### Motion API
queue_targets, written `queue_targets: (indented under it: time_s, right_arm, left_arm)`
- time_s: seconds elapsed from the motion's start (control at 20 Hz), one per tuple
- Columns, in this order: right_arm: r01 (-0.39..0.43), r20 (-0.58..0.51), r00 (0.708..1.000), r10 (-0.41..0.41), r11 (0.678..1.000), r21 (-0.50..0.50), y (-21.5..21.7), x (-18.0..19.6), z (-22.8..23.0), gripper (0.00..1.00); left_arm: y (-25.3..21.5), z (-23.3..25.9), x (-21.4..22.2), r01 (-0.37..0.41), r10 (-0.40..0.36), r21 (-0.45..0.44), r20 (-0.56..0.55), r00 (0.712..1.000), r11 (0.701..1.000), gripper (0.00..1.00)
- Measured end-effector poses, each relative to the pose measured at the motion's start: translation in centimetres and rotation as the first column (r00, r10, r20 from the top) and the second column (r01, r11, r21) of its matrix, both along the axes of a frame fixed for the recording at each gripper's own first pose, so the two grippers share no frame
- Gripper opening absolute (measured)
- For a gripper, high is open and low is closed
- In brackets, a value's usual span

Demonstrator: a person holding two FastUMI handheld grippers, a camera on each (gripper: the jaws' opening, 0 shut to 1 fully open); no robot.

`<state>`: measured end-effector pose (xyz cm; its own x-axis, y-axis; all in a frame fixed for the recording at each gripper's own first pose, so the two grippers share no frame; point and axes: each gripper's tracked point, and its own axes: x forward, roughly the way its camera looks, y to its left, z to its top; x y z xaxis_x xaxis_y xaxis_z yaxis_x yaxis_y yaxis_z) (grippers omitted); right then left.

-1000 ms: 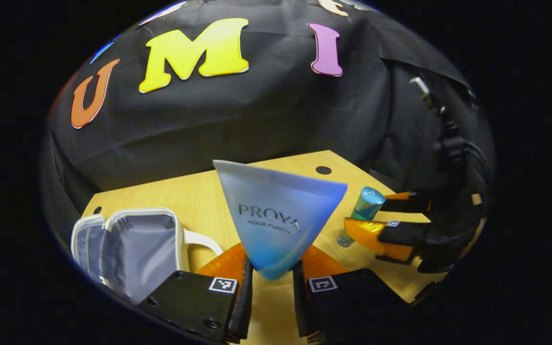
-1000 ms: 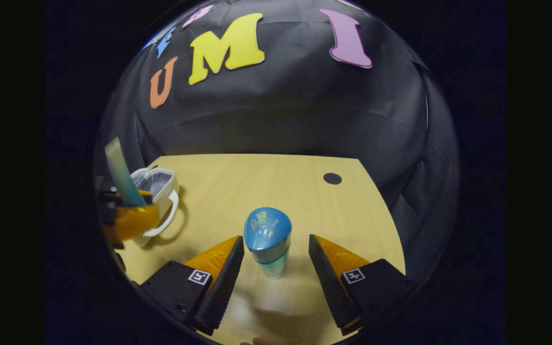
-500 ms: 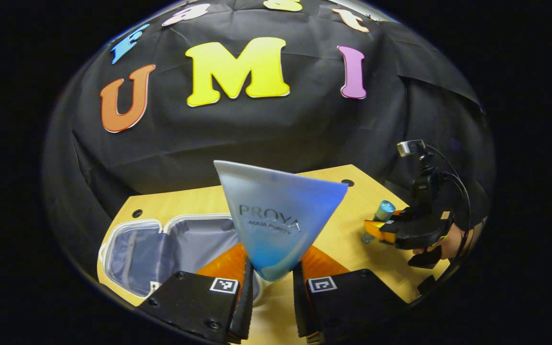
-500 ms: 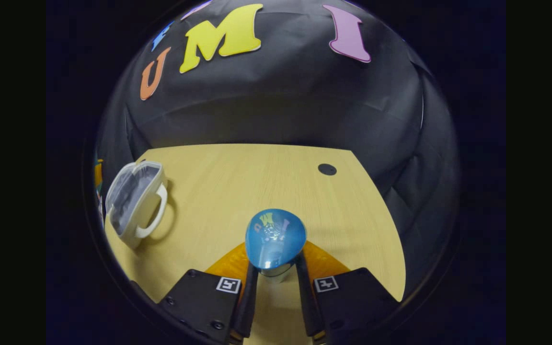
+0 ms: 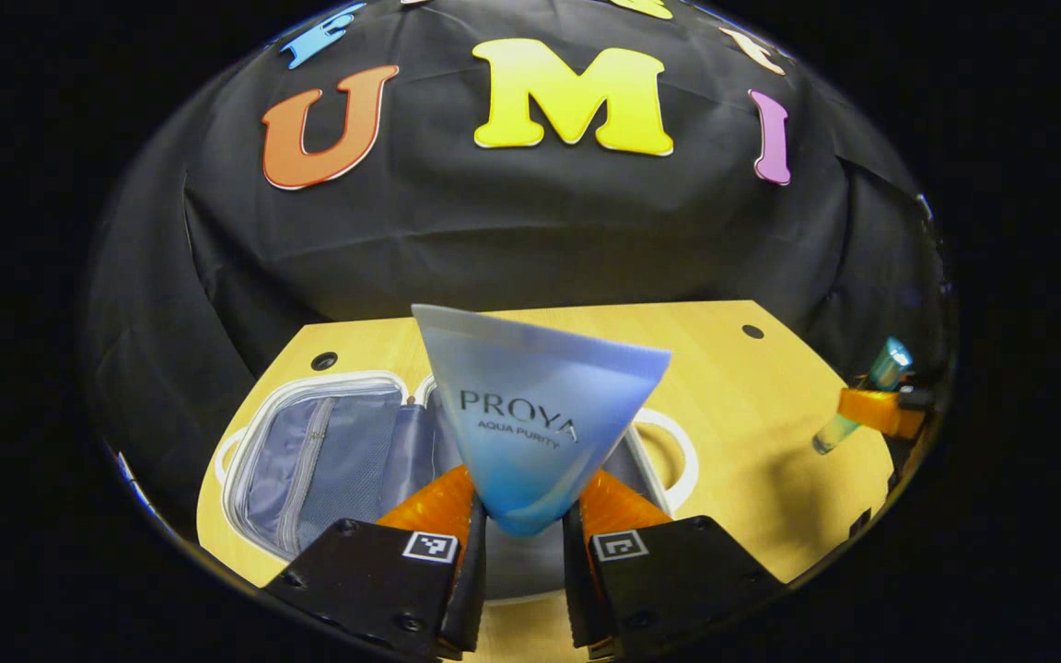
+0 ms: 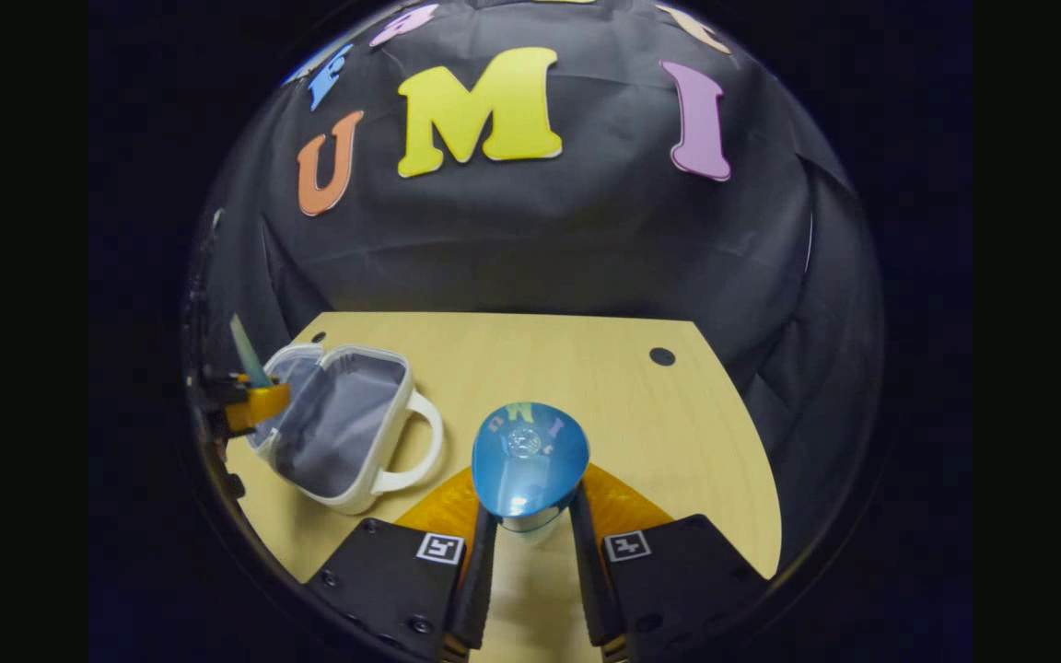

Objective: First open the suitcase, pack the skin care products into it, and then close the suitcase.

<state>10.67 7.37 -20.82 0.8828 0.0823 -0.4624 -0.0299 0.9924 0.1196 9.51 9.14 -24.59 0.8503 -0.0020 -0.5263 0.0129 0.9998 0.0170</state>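
Note:
My left gripper is shut on a pale blue tube, held upright by its cap end above the open white suitcase with grey lining. My right gripper is shut on a small bottle with a shiny blue cap, held over the wooden table. The right gripper view has the open suitcase at the left, with the left gripper and its tube just beyond it. At the far right of the left gripper view the right gripper carries the bottle, tilted.
The light wooden table has small dark holes near its back corners. Black cloth walls close it in at the back and sides. The suitcase's white handle sticks out toward the middle of the table.
My left gripper has carried the tube over the open suitcase. My right gripper, closed on the bottle half a second ago, has lifted it and turned toward the suitcase.

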Motion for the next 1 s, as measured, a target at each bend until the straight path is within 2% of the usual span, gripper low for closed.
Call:
queue_targets:
  time_s: [0.05, 0.2, 0.25, 0.3, 0.4, 0.6, 0.65, 0.7, 1.0]
  right_arm:
    - [-0.007, 0.005, 1.0, 0.007, 1.0, -0.001, 0.9, -0.6, 0.5, 0.39]
    - [-0.031, 0.015, 0.999, 0.031, 0.999, -0.012, 2.6, -2.0, 1.5, 0.39]
    - [-0.032, 0.02, 0.999, 0.032, 0.999, -0.013, 2.9, -2.4, 1.8, 0.39]
    - [-0.033, 0.023, 0.999, 0.033, 0.999, -0.011, 3.1, -2.7, 2.0, 0.39]
    - [-0.026, 0.026, 0.999, 0.026, 1.0, -0.015, 3.0, -3.3, 2.3, 0.39]
    - [-0.02, 0.015, 1.0, 0.02, 0.999, -0.027, 2.5, -4.1, 2.0, 0.39]
    - [-0.018, 0.01, 1.0, 0.018, 0.999, -0.029, 2.3, -4.3, 1.8, 0.39]
    - [-0.018, 0.004, 1.0, 0.018, 0.999, -0.031, 2.2, -4.4, 1.6, 0.39]
    - [-0.017, -0.02, 1.0, 0.016, 1.0, -0.006, 2.0, -4.4, 0.6, 0.39]
  left_arm:
    - [0.1, -1.4, 0.2, 0.005, -0.005, 0.007, -0.033, 0.999, 1.0, 0.39]
    - [0.3, -5.3, -0.4, 0.002, -0.001, 0.004, -0.134, 0.991, 1.0, 0.39]
    - [0.6, -6.2, -0.7, -0.016, 0.017, 0.006, -0.159, 0.987, 1.0, 0.43]
    - [0.7, -7.3, -1.0, -0.03, 0.028, -0.004, -0.186, 0.982, 1.0, 0.39]
    - [1.2, -9.3, -1.3, -0.064, 0.059, -0.015, -0.252, 0.966, 0.998, 0.39]
    - [1.3, -12.0, -1.8, -0.082, 0.074, -0.006, -0.359, 0.93, 0.997, 0.39]
    - [1.2, -12.6, -1.9, -0.08, 0.071, -0.008, -0.38, 0.922, 0.997, 0.43]
    - [1.3, -12.5, -1.5, -0.076, 0.07, -0.004, -0.371, 0.926, 0.997, 0.39]
    - [1.3, -12.7, -0.4, -0.07, 0.054, -0.018, -0.449, 0.892, 0.997, 0.39]
